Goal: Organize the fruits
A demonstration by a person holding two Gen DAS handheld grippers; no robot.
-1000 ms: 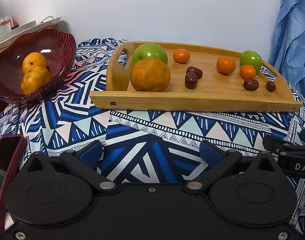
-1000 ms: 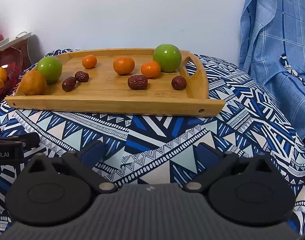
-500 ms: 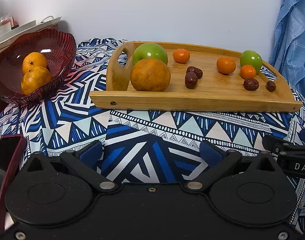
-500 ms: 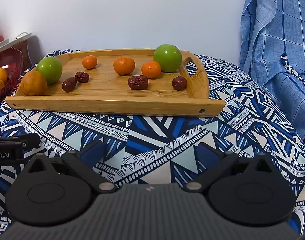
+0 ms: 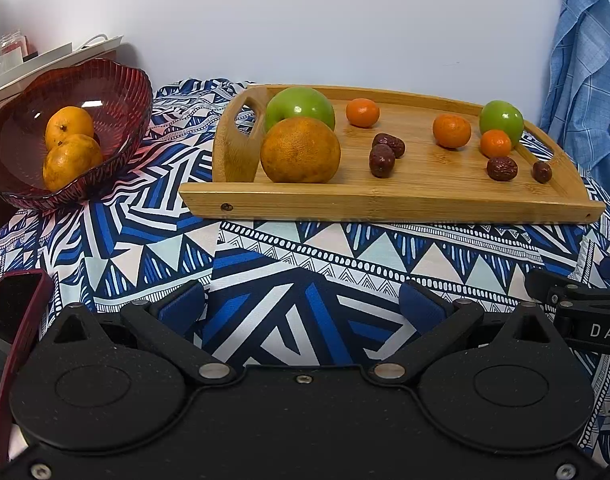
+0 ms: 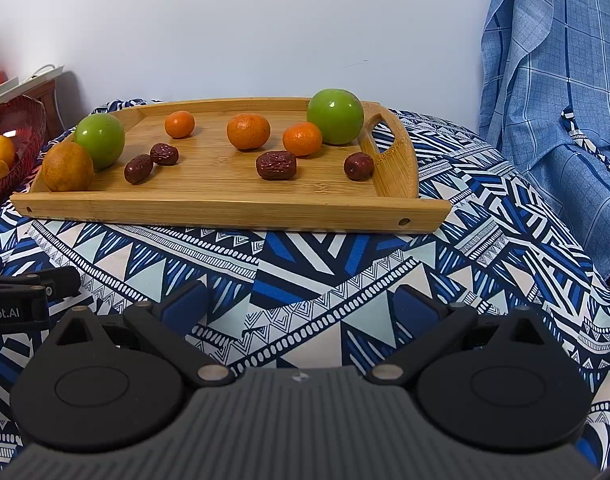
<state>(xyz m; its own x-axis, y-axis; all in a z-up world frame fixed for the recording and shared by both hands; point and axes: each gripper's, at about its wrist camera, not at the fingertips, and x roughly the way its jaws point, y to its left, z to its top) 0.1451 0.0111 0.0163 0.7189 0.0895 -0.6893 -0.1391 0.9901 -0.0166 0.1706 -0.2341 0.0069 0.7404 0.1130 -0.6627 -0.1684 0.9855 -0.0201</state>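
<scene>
A wooden tray [image 5: 385, 200] [image 6: 225, 210] sits on the patterned cloth. It holds a large orange [image 5: 300, 149] [image 6: 67, 166], two green apples [image 5: 299, 106] [image 6: 335, 116], three small mandarins [image 5: 451, 131] [image 6: 248, 131] and several dark red dates [image 5: 382, 160] [image 6: 276, 165]. A red glass bowl [image 5: 117, 92] [image 6: 23, 110] at the left holds two oranges [image 5: 72, 161]. My left gripper [image 5: 301, 304] is open and empty, low over the cloth in front of the tray. My right gripper [image 6: 301, 304] is open and empty, likewise in front of the tray.
A blue checked cloth [image 6: 553, 100] hangs at the right. A white shelf [image 5: 57, 60] with jars stands behind the bowl. A dark red phone-like object [image 5: 13, 320] lies at the left near edge. The right gripper's side [image 5: 577, 312] shows beside my left one.
</scene>
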